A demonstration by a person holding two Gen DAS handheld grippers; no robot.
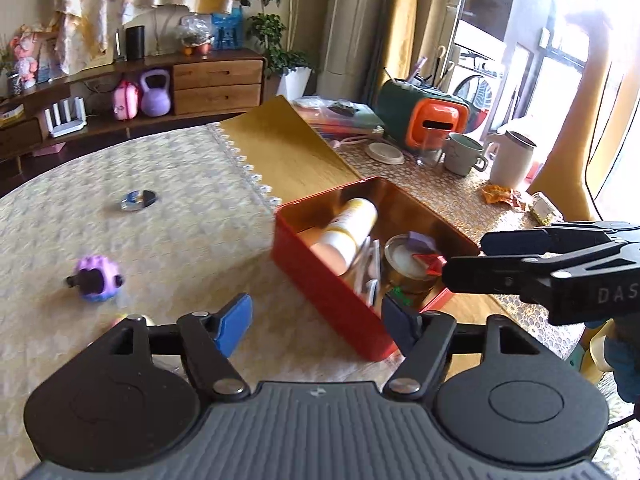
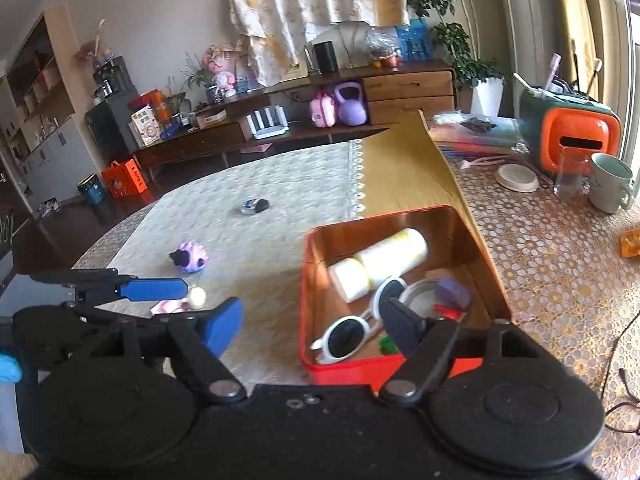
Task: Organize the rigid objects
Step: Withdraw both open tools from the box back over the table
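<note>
A red rectangular tin box (image 2: 348,372) with a coppery inner lining sits on the tabletop (image 2: 280,184), which is covered by a cream patterned cloth. Inside the box lie a pale yellow-and-white cylindrical bottle (image 2: 384,260) toward 12 o'clock, white round-framed sunglasses with dark lenses (image 2: 348,336) toward 7 o'clock, a round metal lid (image 2: 420,296) near the centre, a small purple block (image 2: 452,292) at 3 o'clock, and small red and green pieces too blurred to identify.

The left gripper (image 1: 316,320) hovers over the near, 6 o'clock corner of the box; its blue-padded fingers (image 1: 234,322) stand apart with nothing between them. The right gripper (image 2: 316,324) hangs above the near edge of the box, its fingers (image 2: 224,326) likewise spread and empty; its right finger overlaps the sunglasses in the right wrist view, but contact cannot be told. In the left wrist view the right gripper's black fingers reach in from 3 o'clock over the box's right corner.

Outside the box, on the cloth at 9 o'clock of it, lies a small purple ridged toy with a black face (image 1: 96,278). Farther off at 10 o'clock lies a shiny flat metallic object (image 1: 138,199). Near the left gripper's fingers in the right wrist view sit a small cream ball (image 2: 197,296) and a pink flat item (image 2: 168,307), well apart from the box.
</note>
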